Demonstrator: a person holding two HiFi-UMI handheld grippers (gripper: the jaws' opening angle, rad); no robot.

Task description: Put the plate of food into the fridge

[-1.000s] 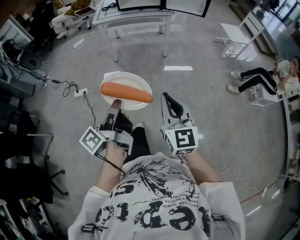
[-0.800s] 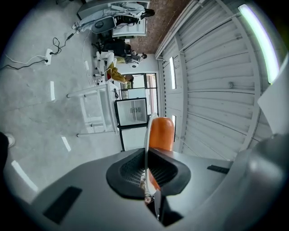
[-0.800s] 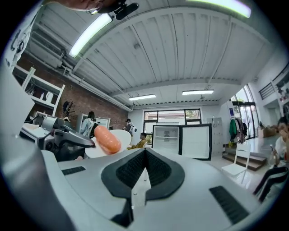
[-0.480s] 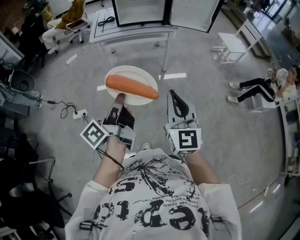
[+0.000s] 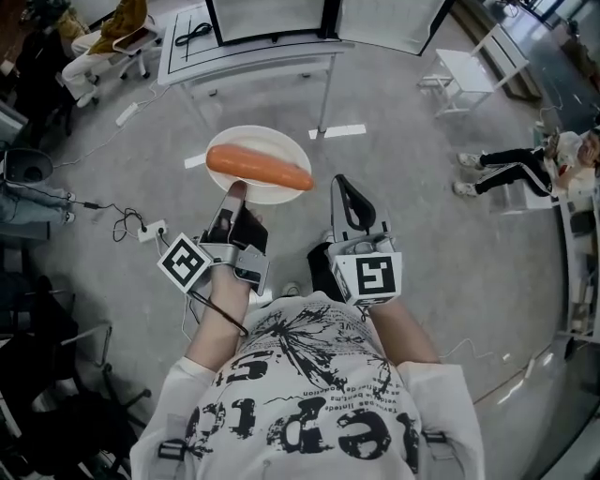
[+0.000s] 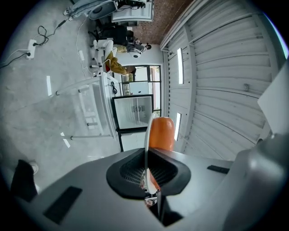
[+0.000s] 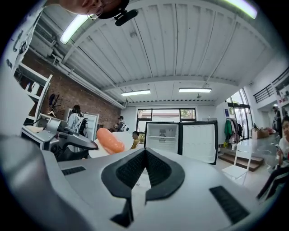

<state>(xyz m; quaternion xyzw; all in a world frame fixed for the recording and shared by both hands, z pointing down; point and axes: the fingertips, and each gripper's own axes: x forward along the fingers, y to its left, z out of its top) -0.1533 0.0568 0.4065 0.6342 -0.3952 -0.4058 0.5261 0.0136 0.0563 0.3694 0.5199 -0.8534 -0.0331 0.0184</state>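
A white plate (image 5: 272, 141) carrying one long orange sausage (image 5: 258, 167) hangs level in the air over the floor. My left gripper (image 5: 235, 191) is shut on the plate's near rim. In the left gripper view the plate (image 6: 146, 135) shows edge-on between the pads, with the sausage (image 6: 161, 134) beyond. My right gripper (image 5: 340, 184) is beside the plate on its right, shut and empty. Ahead stands the open fridge (image 5: 272, 19) with its door (image 5: 389, 23) swung right; the right gripper view shows the fridge (image 7: 161, 137), the plate (image 7: 125, 137) and the sausage (image 7: 109, 140).
A white table (image 5: 248, 54) stands between me and the fridge. A white stool (image 5: 469, 70) is at the right, and a seated person's legs (image 5: 516, 164) stretch out there. A power strip and cables (image 5: 148, 229) lie on the floor at the left. People sit at the far left.
I have walked forward: the table and the fridge have come nearer in the head view. The plate with the sausage stays clamped in my left gripper, and my right gripper keeps alongside it.
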